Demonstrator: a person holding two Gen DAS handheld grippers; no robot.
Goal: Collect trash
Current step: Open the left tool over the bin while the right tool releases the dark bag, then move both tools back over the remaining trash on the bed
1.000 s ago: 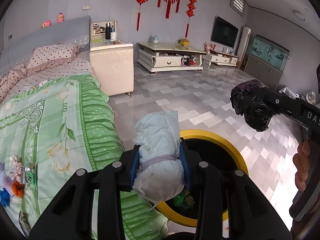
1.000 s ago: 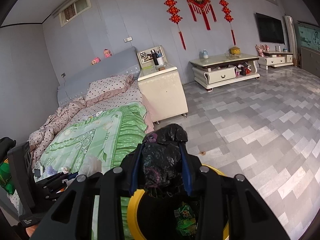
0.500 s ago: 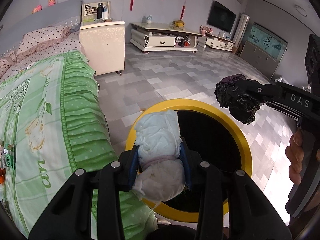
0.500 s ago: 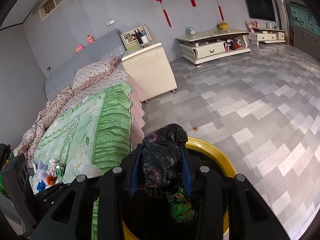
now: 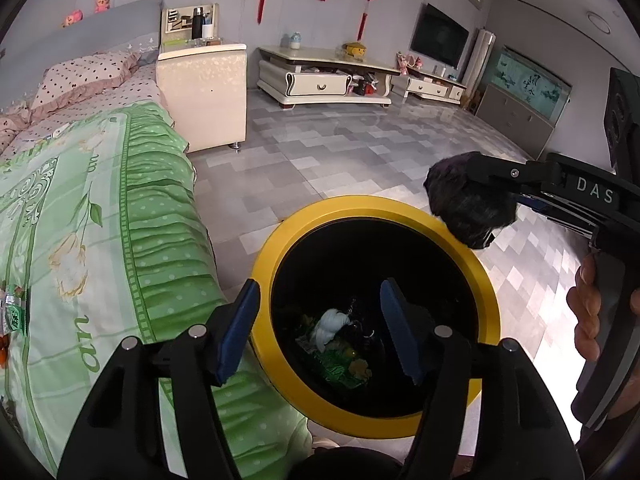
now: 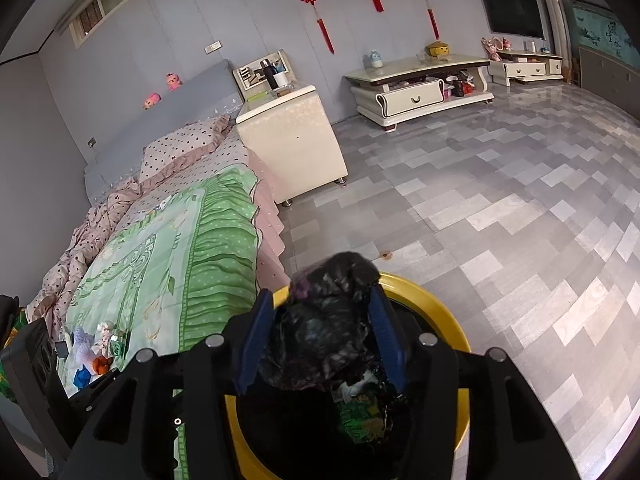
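Tiled floor, one yellow-rimmed bin [image 5: 490, 280], one white wad [image 5: 330, 326] inside, one black bag [image 6: 324, 328]

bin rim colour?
Yellow rim, black inside; clearest in the left wrist view.

Only real lettering: white "DAS" on the black plastic right gripper [image 5: 460, 204]. The green frilled floral bedspread [image 5: 120, 240] has "an" printed big near its edge.

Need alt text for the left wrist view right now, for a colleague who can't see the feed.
The left gripper hangs open and empty over a yellow-rimmed bin, a white wad lying among trash inside. At right, the right gripper, held in a hand, has a black bag wad between its jaws above the rim; a green bedspread fills the left.
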